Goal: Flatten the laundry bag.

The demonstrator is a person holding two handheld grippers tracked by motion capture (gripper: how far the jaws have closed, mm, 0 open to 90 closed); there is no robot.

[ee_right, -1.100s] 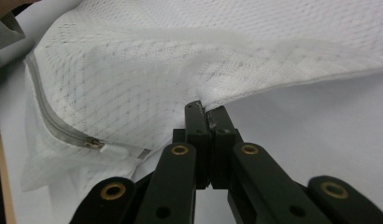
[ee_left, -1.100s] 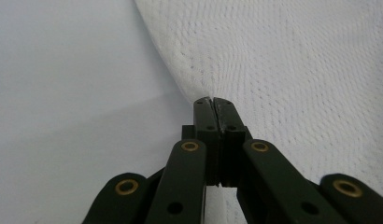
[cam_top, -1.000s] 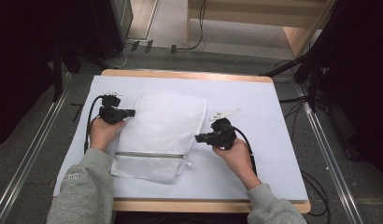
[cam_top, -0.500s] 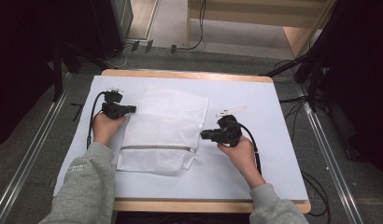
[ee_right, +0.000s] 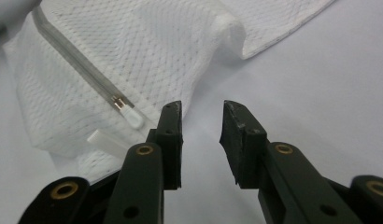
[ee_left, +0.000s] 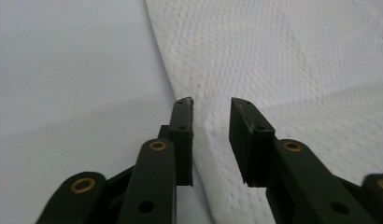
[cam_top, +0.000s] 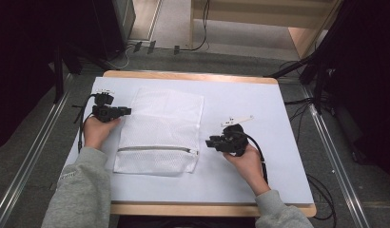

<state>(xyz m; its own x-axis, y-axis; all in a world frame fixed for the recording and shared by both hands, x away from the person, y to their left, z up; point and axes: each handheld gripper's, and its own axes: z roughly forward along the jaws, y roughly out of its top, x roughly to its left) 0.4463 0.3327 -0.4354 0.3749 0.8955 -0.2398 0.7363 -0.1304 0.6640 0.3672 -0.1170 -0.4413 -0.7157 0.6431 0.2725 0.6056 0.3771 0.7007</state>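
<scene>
1. Grey sleeves [cam_top: 81, 190] come in from the near edge of the desk [cam_top: 259, 190], one forearm at each side, both reaching forward over its pale top.
2. Right hand [cam_top: 245, 161] lies low on the desk, wrist toward the near edge, and grips the right tongs [cam_top: 213, 142] with their tips turned leftward toward the mesh bag [cam_top: 162, 128]. A black cable [cam_top: 262, 156] trails back along the wrist.
3. Right tongs [ee_right: 201, 112] stand apart with bare desk between the jaws; they hold nothing. In the right gripper view they sit just beside the bag's near corner, where the zip [ee_right: 73, 65] ends in a white pull [ee_right: 131, 116].
4. White mesh bag lies flat between the two hands, its zip [cam_top: 157, 149] running across near the end closest to the person, the far end reaching toward the back of the desk.
5. Left hand [cam_top: 98, 130] is farther forward than the right, at the bag's left edge, holding the left tongs [cam_top: 128, 111] pointed rightward at the cloth.
6. Left tongs [ee_left: 210, 105] are apart, over the bag's [ee_left: 283, 70] edge; whether a jaw touches the mesh I cannot tell. Nothing is clamped.
</scene>
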